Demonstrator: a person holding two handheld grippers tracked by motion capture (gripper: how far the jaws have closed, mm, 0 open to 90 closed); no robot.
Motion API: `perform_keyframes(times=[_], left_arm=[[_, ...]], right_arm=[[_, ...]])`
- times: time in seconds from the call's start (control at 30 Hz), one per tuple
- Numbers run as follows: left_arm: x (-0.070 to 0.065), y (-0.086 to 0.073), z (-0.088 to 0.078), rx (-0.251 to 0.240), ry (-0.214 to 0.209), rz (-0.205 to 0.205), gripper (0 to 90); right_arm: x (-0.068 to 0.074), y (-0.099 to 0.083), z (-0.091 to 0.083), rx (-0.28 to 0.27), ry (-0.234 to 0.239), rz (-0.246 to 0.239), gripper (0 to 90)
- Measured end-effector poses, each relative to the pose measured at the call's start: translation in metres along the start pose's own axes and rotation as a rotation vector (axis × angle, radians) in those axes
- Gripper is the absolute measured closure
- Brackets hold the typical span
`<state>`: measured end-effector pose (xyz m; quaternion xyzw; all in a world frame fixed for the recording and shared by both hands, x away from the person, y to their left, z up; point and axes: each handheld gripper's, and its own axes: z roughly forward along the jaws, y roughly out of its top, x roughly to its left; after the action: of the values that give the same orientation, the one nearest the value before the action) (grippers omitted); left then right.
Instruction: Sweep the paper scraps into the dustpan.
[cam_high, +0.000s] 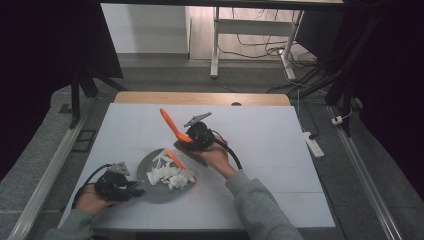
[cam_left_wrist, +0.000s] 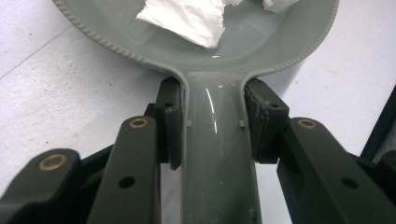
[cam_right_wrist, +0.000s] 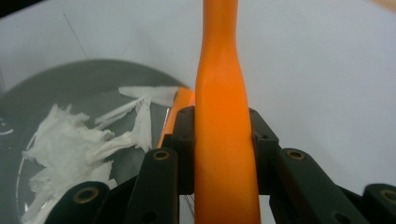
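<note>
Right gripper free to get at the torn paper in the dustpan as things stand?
Probably not to grasp it: the right gripper is shut on the orange brush handle. The way itself looks open, with the paper scraps uncovered in the grey dustpan just beside it.

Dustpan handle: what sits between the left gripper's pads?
In the left gripper view, the grey dustpan handle alone fills the gap between the left gripper pads; both press its sides.
</note>
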<state>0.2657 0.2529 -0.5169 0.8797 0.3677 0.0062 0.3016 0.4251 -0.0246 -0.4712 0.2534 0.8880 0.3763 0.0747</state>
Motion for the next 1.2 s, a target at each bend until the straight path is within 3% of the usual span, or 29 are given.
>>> perform_keyframes(times=[0.1, 0.2, 0.33, 0.47, 0.7, 0.83, 1.07, 1.13, 1.2], left_arm=[[0.000, 0.000, 0.000, -0.001, 0.000, -0.001, 61.6], [0.000, 0.000, 0.000, -0.001, 0.001, -0.002, 61.5], [-0.001, 0.001, 0.001, -0.003, 0.002, -0.006, 61.5], [-0.001, 0.001, 0.001, -0.003, 0.003, -0.005, 61.5], [-0.001, 0.001, 0.001, -0.004, 0.002, -0.006, 61.5], [-0.001, 0.001, 0.001, -0.005, 0.005, -0.007, 61.5], [-0.003, 0.003, 0.002, -0.004, 0.010, -0.008, 61.5], [-0.003, 0.003, 0.002, -0.004, 0.011, -0.009, 61.5], [-0.004, 0.003, 0.002, -0.006, 0.010, -0.010, 61.5]], right_arm=[[-0.007, 0.002, -0.012, -0.037, -0.031, 0.023, 70.1], [-0.016, 0.002, -0.015, -0.042, -0.064, 0.054, 70.1], [-0.024, 0.000, -0.005, -0.018, -0.114, 0.063, 70.1], [-0.028, -0.001, 0.012, 0.014, -0.127, 0.067, 70.1], [-0.019, -0.002, 0.029, 0.039, -0.099, 0.061, 70.2], [-0.005, -0.001, 0.032, 0.063, -0.077, 0.027, 70.2], [0.019, -0.004, 0.031, 0.079, 0.020, 0.015, 70.1], [0.029, -0.004, 0.029, 0.075, 0.023, -0.002, 70.1], [0.036, -0.004, 0.025, 0.060, 0.071, 0.000, 70.1]])
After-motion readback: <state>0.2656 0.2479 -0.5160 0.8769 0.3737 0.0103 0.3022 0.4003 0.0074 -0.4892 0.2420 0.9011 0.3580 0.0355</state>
